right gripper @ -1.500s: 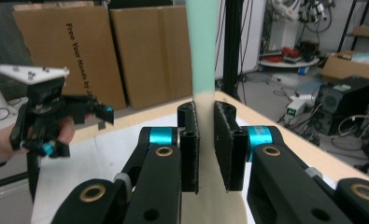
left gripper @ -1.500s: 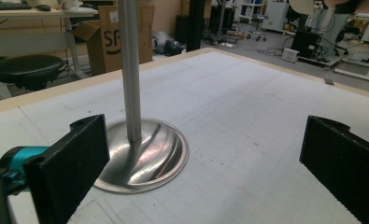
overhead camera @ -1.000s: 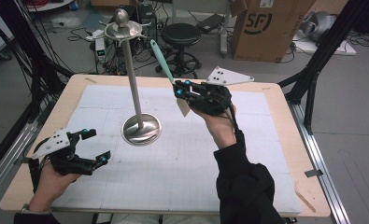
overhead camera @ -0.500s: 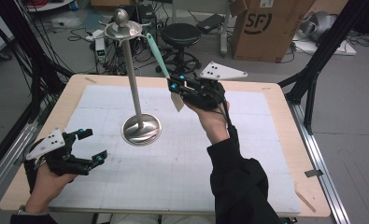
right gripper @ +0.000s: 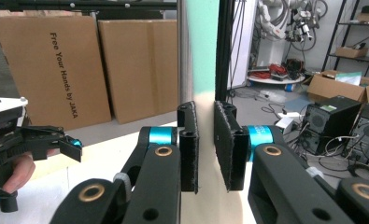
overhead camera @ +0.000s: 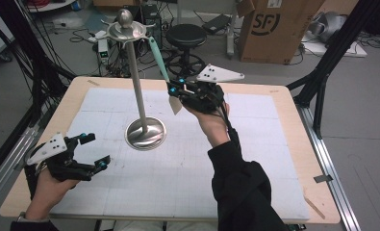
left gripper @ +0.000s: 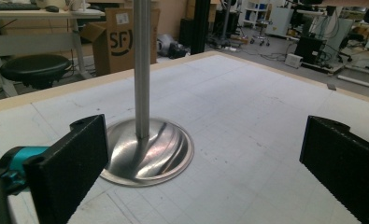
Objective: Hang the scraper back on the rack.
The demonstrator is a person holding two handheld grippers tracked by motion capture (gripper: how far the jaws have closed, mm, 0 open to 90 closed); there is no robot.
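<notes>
From the high view, my right gripper (overhead camera: 178,90) is raised at about 1 o'clock from the table's middle. Its jaws are pinched on the mint-green silicone spatula with a cream blade (overhead camera: 158,60). The handle angles up toward 11 o'clock, and its tip is just beside the dished top of the tall polished steel hanging stand (overhead camera: 137,86). I judge the main risk to be nudging that top-heavy stand: a sideways push from the handle could rock it on its round base. My left gripper (overhead camera: 95,150) sits at 8 o'clock with its jaws spread and nothing in them, well apart from the base, so nothing steadies the stand.

In the left gripper view, the jaws stand wide on either side of the frame. The stand's pole (left gripper: 142,70) rises at 11 o'clock from the white gridded mat (left gripper: 266,116), which looks flat and faintly scuffed.

In the right gripper view, the pads (right gripper: 189,144) press on the spatula (right gripper: 202,56) low on its length. Held that far down, the long handle could pivot or slide in the grip. The stand's pole runs just behind it.

The wooden-edged table (overhead camera: 274,94) stands in a cluttered lab with a brown cardboard box (overhead camera: 269,29), a black round stool (overhead camera: 186,34) and loose cables on the floor.
</notes>
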